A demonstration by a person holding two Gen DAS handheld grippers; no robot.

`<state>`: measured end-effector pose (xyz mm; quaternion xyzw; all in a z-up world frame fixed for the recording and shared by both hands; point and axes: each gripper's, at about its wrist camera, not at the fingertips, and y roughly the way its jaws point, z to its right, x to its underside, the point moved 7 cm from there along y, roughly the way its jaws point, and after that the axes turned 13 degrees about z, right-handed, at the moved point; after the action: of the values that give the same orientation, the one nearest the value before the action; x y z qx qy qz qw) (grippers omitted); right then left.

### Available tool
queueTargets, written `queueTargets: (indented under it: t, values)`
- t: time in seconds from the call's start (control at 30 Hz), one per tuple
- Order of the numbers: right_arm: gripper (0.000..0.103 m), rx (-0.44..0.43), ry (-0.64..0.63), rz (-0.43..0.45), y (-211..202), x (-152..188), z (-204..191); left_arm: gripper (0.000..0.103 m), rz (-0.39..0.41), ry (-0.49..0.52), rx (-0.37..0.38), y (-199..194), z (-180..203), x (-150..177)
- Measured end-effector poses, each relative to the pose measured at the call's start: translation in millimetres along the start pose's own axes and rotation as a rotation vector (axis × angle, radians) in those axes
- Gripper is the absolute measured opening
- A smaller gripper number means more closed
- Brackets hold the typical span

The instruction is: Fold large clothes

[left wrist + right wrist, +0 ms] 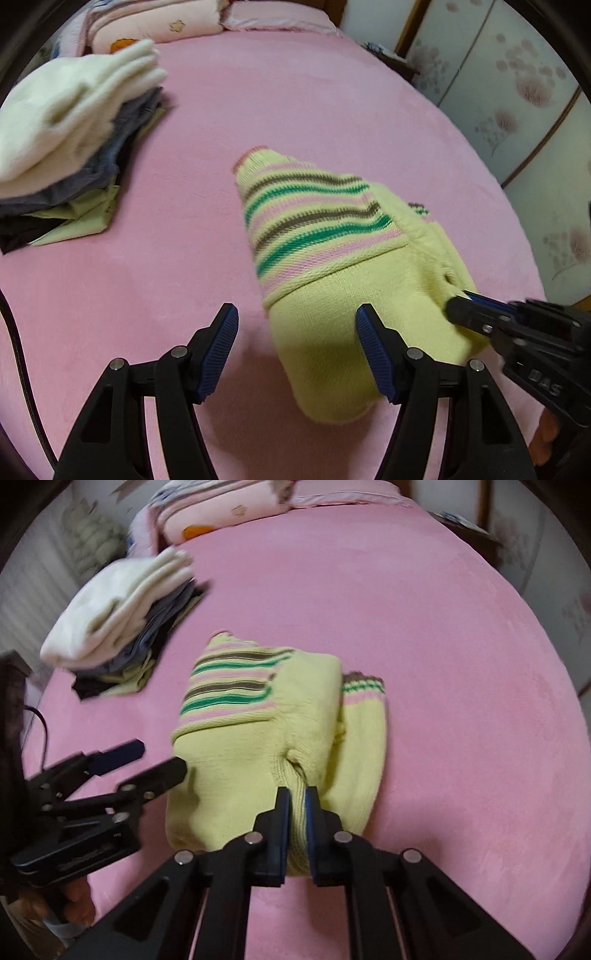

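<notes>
A yellow knit sweater (332,258) with green, brown and pink stripes lies folded into a bundle on the pink bed; it also shows in the right wrist view (258,738). My left gripper (297,317) is open and empty, its jaws standing either side of the sweater's near left edge; it also shows in the right wrist view (155,758). My right gripper (297,797) is shut on the sweater's near edge, pinching a fold of yellow knit. It enters the left wrist view (456,299) from the right.
A stack of folded clothes (62,147), white on top of grey, black and pale yellow, sits at the left of the pink bed (295,92); it also shows in the right wrist view (122,620). Pink pillows (184,22) lie at the head. Flowered wardrobe doors (517,92) stand at the right.
</notes>
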<state>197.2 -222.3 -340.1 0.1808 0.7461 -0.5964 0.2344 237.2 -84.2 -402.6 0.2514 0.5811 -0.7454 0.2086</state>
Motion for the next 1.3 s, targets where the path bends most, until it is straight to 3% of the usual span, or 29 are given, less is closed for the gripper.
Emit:
queueTargets:
  t: [0.2, 0.4, 0.47, 0.67, 0.73, 0.9, 1.0, 1.13, 1.3]
  values:
    - [0.007, -0.015, 0.27, 0.065, -13, 32, 31, 0.061, -0.016, 0.076, 0.025, 13, 19, 9]
    - [0.007, 0.016, 0.43, 0.084, 12, 81, 48, 0.061, 0.013, 0.184, 0.005, 20, 34, 25]
    - [0.007, 0.018, 0.418, 0.097, 16, 79, 46, 0.062, 0.032, 0.197, 0.002, 20, 34, 28]
    - [0.01, -0.02, 0.32, 0.089, 6, 63, 40, 0.062, 0.022, 0.098, 0.05, 11, 25, 21]
    - [0.015, -0.039, 0.294, 0.085, -6, 54, 36, 0.067, 0.014, 0.086, 0.045, 3, 21, 18]
    - [0.045, -0.036, 0.236, 0.109, -35, 30, 35, 0.083, 0.026, 0.07, 0.061, -26, 16, 4]
    - [0.055, -0.037, 0.21, 0.126, -45, 16, 34, 0.084, 0.0, 0.064, 0.022, -36, 10, -3]
    - [0.06, -0.054, 0.184, 0.117, -48, 5, 31, 0.084, -0.029, 0.123, -0.127, -49, 6, -11]
    - [0.06, -0.07, 0.169, 0.111, -55, -6, 23, 0.084, -0.021, 0.075, -0.104, -62, 7, -23]
